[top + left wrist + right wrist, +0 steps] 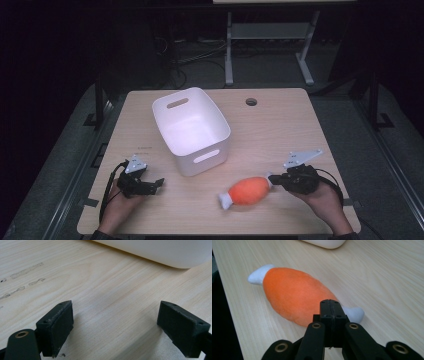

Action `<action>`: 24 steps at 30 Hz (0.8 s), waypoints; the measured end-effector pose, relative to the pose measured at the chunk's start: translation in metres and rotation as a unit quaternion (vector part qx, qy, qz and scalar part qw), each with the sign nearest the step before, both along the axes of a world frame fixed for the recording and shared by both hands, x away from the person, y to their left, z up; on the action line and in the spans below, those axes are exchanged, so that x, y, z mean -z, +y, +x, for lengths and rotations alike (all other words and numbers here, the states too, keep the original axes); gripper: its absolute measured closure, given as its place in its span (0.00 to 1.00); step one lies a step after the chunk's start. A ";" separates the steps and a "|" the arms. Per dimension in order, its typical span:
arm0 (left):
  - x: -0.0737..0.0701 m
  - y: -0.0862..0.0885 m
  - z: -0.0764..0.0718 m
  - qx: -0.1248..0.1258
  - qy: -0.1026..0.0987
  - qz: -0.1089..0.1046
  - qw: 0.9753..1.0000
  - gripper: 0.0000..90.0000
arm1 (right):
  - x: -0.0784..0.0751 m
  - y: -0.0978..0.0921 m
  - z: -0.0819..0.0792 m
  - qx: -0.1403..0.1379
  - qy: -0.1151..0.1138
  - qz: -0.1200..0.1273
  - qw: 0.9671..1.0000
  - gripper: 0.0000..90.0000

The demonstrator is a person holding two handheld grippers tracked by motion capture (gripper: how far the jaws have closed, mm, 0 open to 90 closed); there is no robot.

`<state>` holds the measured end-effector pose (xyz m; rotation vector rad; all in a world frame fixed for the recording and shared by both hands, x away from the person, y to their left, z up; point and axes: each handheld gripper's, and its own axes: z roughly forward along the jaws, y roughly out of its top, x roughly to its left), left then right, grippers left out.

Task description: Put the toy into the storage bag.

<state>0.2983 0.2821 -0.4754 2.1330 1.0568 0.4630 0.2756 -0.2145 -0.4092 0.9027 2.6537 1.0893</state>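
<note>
From above, the orange plush toy (248, 190) lies near-right of the white bin (191, 131), the right gripper (274, 178) touching its white tip; the left gripper (115, 325) gapes empty, while the right's jaws are pressed together, apparently nudging, not gripping.

The white bin (191, 130) is pretty much the one big obstacle, sitting mid-surface (280, 130). Right of the bin there's wide bare wood, and the strip behind it is open too. In front of the bin, the orange plush toy (247, 190) blocks the lane toward the right claw (274, 178). Left of the bin, the left claw (159, 182) has bare wood ahead.
</note>
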 end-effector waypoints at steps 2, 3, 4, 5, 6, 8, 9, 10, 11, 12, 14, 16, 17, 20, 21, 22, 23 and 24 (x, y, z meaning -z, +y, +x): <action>0.000 0.000 0.000 0.000 0.000 0.000 1.000 0.14 | -0.001 0.003 0.001 -0.007 -0.001 -0.002 1.000 1.00; 0.000 0.000 0.000 0.000 0.000 0.000 1.000 0.14 | -0.002 0.004 0.001 -0.009 0.000 -0.004 1.000 1.00; 0.000 0.000 0.000 0.000 0.000 0.000 1.000 0.14 | -0.002 0.006 0.001 -0.014 0.001 -0.002 1.000 1.00; 0.000 0.000 0.000 0.000 0.000 0.000 1.000 0.14 | -0.002 0.007 0.002 -0.016 0.001 -0.003 1.000 1.00; 0.000 0.000 0.000 0.000 0.000 0.000 1.000 0.14 | -0.003 0.011 0.002 -0.022 0.002 -0.002 1.000 1.00; 0.000 0.000 0.000 0.000 0.000 0.000 1.000 0.14 | -0.003 0.012 0.002 -0.024 0.003 -0.003 1.000 1.00; 0.000 0.000 0.000 0.000 0.000 0.000 1.000 0.14 | -0.003 0.014 0.003 -0.029 0.003 -0.001 1.000 1.00; 0.000 0.000 0.000 0.000 0.000 0.000 1.000 0.14 | -0.003 0.015 0.003 -0.034 0.003 0.000 0.999 1.00; 0.000 0.000 0.000 0.000 0.000 0.000 1.000 0.14 | -0.004 0.017 0.003 -0.035 0.005 0.000 0.999 1.00; 0.000 0.000 0.000 0.000 0.000 0.000 1.000 0.14 | -0.005 0.021 0.004 -0.042 0.005 -0.002 0.999 1.00; 0.000 0.000 0.000 0.000 0.000 0.000 1.000 0.14 | -0.005 0.023 0.004 -0.044 0.005 -0.002 0.999 1.00; 0.000 0.000 0.000 0.000 0.000 0.000 1.000 0.14 | -0.006 0.026 0.004 -0.051 0.004 -0.001 0.999 1.00; 0.000 0.000 0.000 0.000 0.000 0.000 1.000 0.14 | -0.006 0.028 0.004 -0.054 0.007 0.001 0.999 1.00; 0.000 0.000 0.000 0.000 0.000 0.000 1.000 0.14 | -0.006 0.034 0.005 -0.064 0.008 -0.001 0.998 1.00; 0.000 0.000 0.000 0.000 0.000 0.000 1.000 0.14 | -0.006 0.038 0.005 -0.070 0.011 -0.002 0.997 1.00; 0.000 0.000 0.000 0.000 0.000 0.000 1.000 0.14 | -0.006 0.039 0.005 -0.073 0.012 -0.002 0.997 1.00; 0.000 0.000 0.000 0.000 0.000 -0.001 1.000 0.14 | -0.006 0.039 0.005 -0.073 0.012 -0.002 0.997 1.00; 0.000 0.000 0.000 0.000 0.000 0.000 1.000 0.14 | -0.006 0.041 0.005 -0.078 0.011 -0.003 0.997 1.00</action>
